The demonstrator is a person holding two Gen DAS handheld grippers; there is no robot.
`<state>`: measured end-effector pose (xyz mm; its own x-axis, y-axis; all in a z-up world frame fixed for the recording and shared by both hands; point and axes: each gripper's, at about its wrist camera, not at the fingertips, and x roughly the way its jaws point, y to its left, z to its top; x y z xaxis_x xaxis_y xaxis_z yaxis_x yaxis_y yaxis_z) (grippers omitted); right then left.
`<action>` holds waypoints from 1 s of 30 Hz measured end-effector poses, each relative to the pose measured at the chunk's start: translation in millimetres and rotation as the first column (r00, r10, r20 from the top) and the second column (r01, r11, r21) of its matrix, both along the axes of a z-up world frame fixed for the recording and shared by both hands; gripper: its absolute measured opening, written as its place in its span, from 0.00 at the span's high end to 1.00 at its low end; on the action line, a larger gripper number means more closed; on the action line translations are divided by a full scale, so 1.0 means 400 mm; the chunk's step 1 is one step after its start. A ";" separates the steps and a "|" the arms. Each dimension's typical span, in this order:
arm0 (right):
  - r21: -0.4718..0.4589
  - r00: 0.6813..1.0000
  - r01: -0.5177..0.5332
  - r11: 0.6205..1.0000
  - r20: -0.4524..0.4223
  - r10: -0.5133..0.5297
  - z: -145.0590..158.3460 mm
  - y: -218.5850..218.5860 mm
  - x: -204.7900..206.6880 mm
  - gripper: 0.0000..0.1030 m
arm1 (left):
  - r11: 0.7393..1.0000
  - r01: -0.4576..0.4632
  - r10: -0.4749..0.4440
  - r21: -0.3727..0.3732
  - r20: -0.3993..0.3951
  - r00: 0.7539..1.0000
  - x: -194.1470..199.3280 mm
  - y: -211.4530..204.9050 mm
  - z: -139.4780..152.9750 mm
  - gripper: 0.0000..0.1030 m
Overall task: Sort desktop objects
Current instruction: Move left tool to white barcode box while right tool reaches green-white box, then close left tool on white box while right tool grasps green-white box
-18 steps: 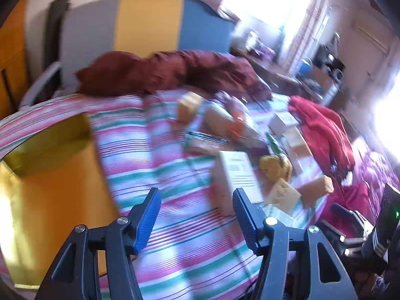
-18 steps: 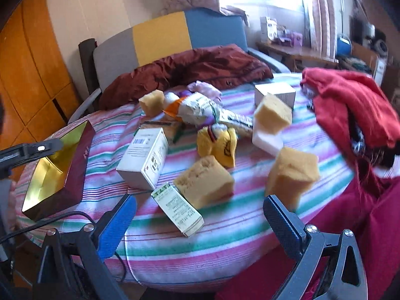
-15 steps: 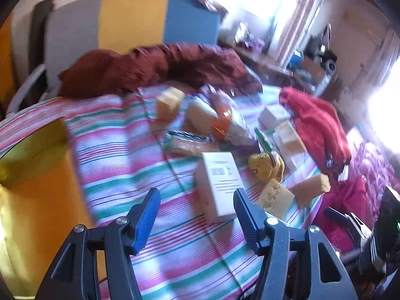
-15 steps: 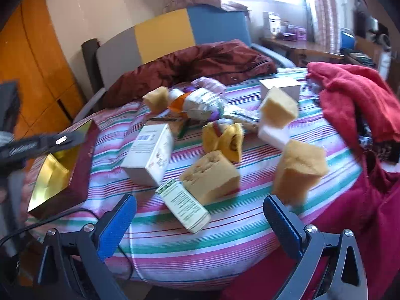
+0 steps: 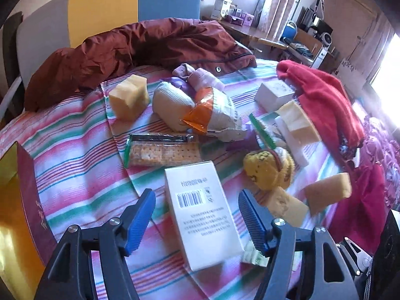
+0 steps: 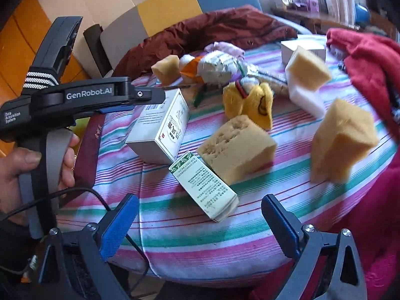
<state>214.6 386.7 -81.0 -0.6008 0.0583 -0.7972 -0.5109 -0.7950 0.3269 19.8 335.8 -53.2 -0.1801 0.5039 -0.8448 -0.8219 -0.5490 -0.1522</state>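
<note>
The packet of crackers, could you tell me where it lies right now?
In the left wrist view the packet of crackers lies mid-table, just beyond the white barcode box.

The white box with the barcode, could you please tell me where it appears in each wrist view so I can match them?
Left wrist: the white box lies low at centre, between the open fingers of the left gripper.
Right wrist: it sits left of centre, partly under the left gripper.
Shared landmark: the yellow plush toy, just right of the box in both.
</note>
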 end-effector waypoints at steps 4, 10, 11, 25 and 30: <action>-0.085 0.999 -0.015 0.996 -0.030 0.013 -0.028 0.005 -0.024 0.04 | 1.000 0.003 -0.003 -0.027 -0.008 1.000 -0.016 0.012 -0.025 0.39; -0.196 0.990 -0.112 0.974 -0.109 0.092 -0.042 -0.019 -0.053 0.09 | 1.000 0.013 -0.013 0.016 0.012 1.000 -0.048 -0.012 -0.022 0.65; -0.203 0.987 -0.132 0.970 -0.113 0.111 -0.044 -0.023 -0.054 0.10 | 1.000 0.011 -0.011 0.016 0.013 1.000 -0.054 -0.017 -0.021 0.65; 0.067 0.968 -0.250 0.966 0.035 0.248 -0.017 -0.068 -0.102 0.41 | 1.000 0.003 -0.003 -0.031 -0.005 1.000 -0.038 0.017 -0.023 0.45; 0.098 0.964 -0.261 0.960 0.073 0.255 -0.041 -0.064 -0.137 0.49 | 0.998 -0.005 0.005 -0.059 -0.003 1.000 -0.024 0.027 -0.021 0.44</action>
